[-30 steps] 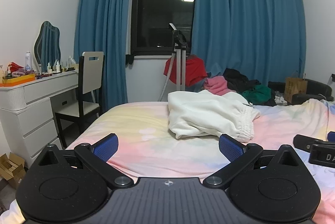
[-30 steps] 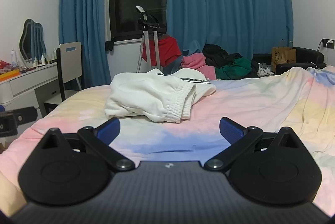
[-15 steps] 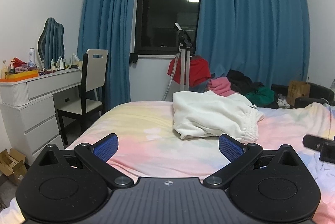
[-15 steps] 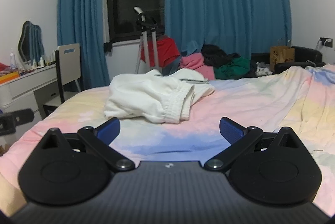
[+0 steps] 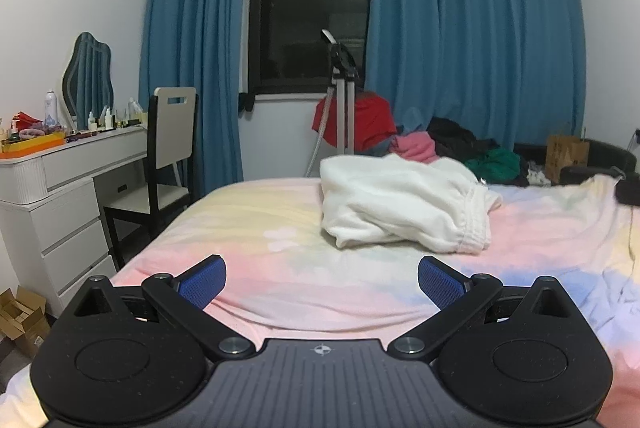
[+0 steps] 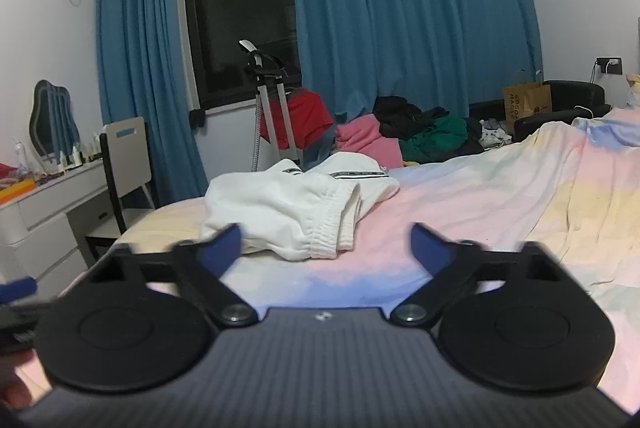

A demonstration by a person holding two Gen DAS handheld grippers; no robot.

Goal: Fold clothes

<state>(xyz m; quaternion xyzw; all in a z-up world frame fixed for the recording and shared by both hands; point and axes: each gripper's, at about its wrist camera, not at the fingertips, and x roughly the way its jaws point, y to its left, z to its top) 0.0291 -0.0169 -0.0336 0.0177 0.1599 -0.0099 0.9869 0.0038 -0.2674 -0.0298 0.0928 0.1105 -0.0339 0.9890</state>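
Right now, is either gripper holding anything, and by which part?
Nothing is held. The left gripper and right gripper are open, short of the white garment.

**Right wrist: white garment ahead, nothing gripped**

The right gripper (image 6: 324,242) is held above the pastel bedsheet (image 6: 500,196), jaws spread wide, nothing between them. A crumpled white garment (image 6: 296,212) is seen on the bed just beyond the fingertips, not touched. A pile of clothes (image 6: 404,136) is stacked behind, against blue curtains (image 6: 400,8). A chair (image 6: 124,164) is tucked by the dresser, left.
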